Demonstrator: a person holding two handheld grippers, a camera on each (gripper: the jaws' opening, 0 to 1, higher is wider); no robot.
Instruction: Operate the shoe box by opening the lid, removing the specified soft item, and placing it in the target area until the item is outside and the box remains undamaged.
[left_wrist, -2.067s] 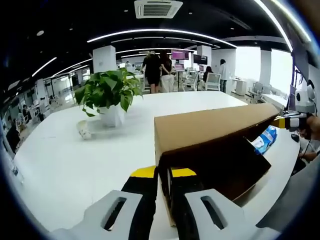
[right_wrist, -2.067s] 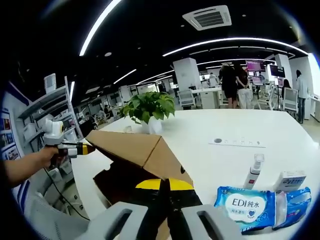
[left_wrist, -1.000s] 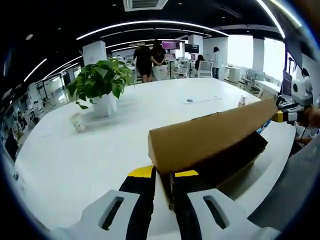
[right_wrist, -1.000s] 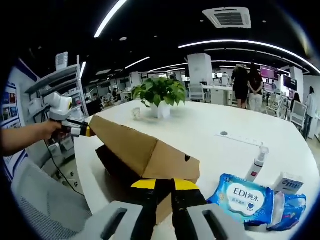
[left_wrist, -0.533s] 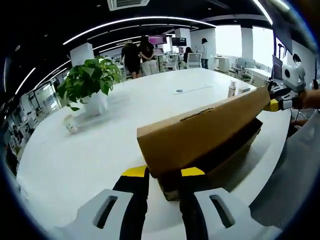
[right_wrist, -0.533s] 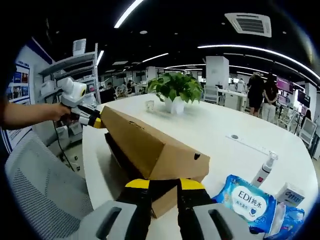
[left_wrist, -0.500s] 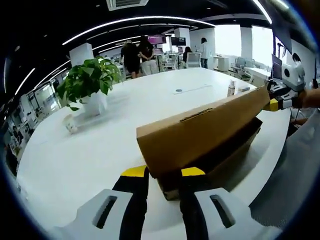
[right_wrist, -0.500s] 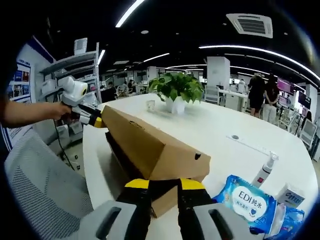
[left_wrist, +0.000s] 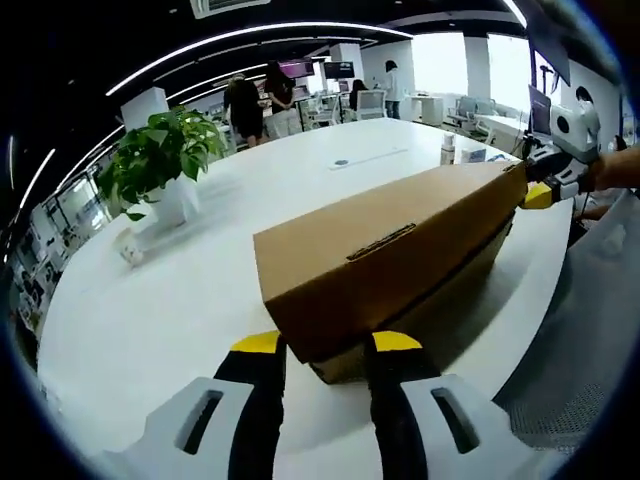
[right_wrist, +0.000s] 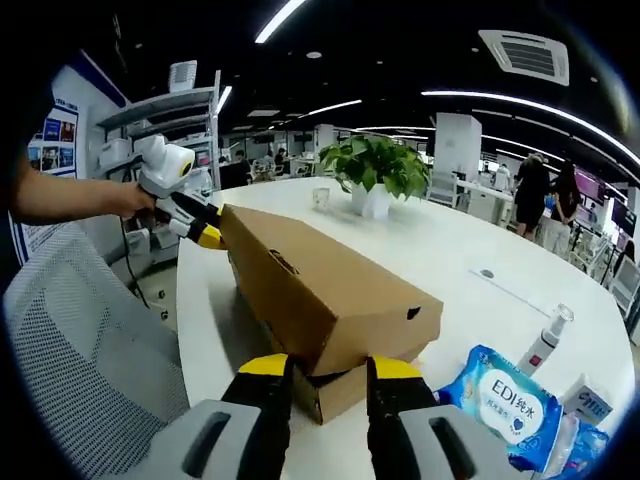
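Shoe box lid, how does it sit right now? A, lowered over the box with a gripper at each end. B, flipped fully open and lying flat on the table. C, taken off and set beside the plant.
A: the lid covers the shoe box, with a gripper at each end.

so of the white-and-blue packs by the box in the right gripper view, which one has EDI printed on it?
The big soft wet-wipe pack nearest the shoe box, lying flat with blue lettering. The small carton beyond it is boxy, and the print on it is too small to read.

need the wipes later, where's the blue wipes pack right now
In the right gripper view the blue wipes pack lies on the white table at lower right, just past the cardboard shoe box, beside a small spray bottle.
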